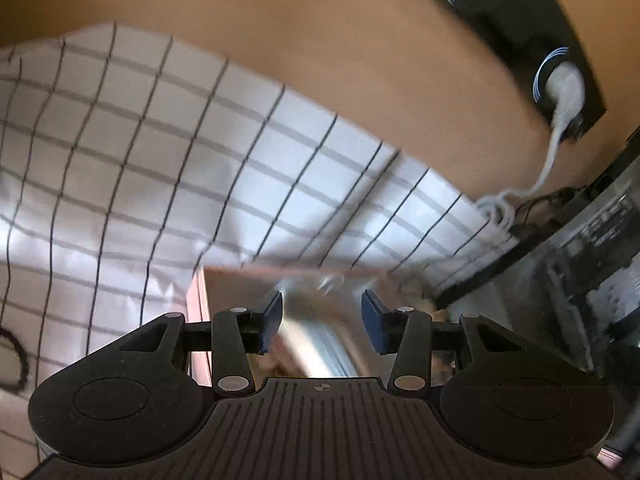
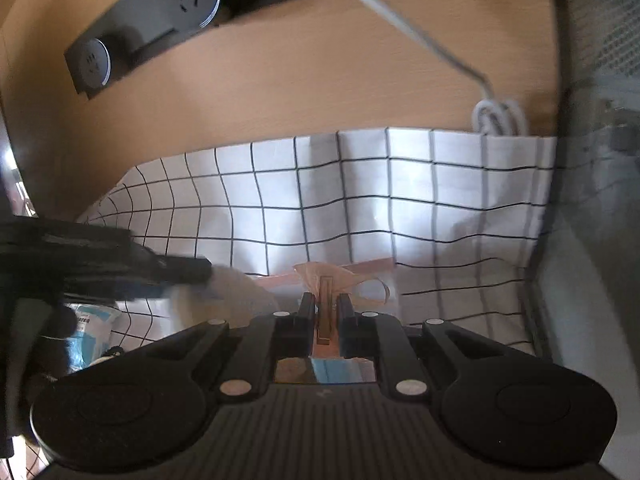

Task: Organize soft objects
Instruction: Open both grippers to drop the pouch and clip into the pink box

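- The right gripper [image 2: 325, 312] has its fingers [image 2: 306, 312] drawn nearly together, pinching a thin pinkish face mask [image 2: 340, 276] by a folded edge.
- The mask's pinched strip runs straight forward between the fingers, along the gripper's axis; the rest fans out past the tips, with an ear loop [image 2: 376, 288] curling to the right.
- The mask sits above a white grid-checked cloth [image 2: 400, 200] that covers the wooden counter [image 2: 300, 80].
- The left gripper [image 1: 322, 316] is spread wide, its blue-padded fingers [image 1: 270, 320] holding nothing; below the gap lies a blurred silvery and pinkish thing whose identity I cannot tell.
- Only the right view shows the mask, and also the left gripper entering from its left side, over a blue-and-white packet [image 2: 90, 332] on the cloth.
- Only the left view shows a dark loop [image 1: 18, 360] at the cloth's lower left edge.
- Both views show the black power strip [image 2: 152, 20] at the back of the counter and a white cable [image 2: 420, 36] running down to a coil [image 2: 498, 116] at the cloth's far edge.
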Demonstrator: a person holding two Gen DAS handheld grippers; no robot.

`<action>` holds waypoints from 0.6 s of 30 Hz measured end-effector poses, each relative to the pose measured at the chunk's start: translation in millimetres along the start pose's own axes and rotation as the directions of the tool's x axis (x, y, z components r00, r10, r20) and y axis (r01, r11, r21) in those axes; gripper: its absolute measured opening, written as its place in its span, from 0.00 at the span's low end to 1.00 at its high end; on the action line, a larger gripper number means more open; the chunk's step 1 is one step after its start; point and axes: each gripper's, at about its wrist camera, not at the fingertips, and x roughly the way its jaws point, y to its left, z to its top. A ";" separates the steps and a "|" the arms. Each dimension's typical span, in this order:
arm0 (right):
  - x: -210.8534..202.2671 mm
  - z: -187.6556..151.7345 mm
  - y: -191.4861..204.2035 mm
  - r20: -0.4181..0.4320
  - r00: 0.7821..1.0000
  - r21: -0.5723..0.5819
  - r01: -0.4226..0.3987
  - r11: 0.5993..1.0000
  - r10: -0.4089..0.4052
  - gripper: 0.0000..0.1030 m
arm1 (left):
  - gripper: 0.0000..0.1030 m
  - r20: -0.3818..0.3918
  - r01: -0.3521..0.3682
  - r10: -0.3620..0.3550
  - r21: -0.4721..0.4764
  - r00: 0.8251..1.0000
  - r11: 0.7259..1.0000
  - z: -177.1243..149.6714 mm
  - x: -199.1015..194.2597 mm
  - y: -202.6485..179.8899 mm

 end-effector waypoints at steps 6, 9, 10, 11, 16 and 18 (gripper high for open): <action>-2.1 -1.5 3.9 -0.032 0.999 0.004 0.016 1.000 -0.016 0.23 | 0.46 0.058 0.016 -0.016 -0.005 0.998 1.000 1.9 -28.4 3.7; -16.5 0.1 13.2 -0.026 0.999 -0.019 0.039 0.999 -0.039 0.25 | 0.46 0.099 0.000 0.001 -0.004 0.995 1.000 -4.4 -55.2 12.5; -21.3 1.6 16.1 -0.024 0.999 -0.019 0.041 0.999 -0.042 0.28 | 0.46 0.113 -0.023 0.021 0.009 0.993 1.000 -8.8 -67.6 17.6; -26.8 3.4 20.0 -0.021 0.999 -0.018 0.039 0.999 -0.039 0.30 | 0.46 0.128 -0.049 0.045 0.025 0.991 0.998 -13.8 -81.1 23.9; -49.3 11.6 62.5 -0.011 1.000 -0.045 0.013 0.999 -0.013 0.43 | 0.46 0.223 -0.179 0.166 0.039 0.960 0.983 -48.1 -155.9 73.3; -51.9 11.3 95.4 -0.016 1.000 -0.096 -0.002 0.995 0.000 0.44 | 0.46 0.267 -0.212 0.209 -0.019 0.941 0.977 -63.6 -187.3 103.1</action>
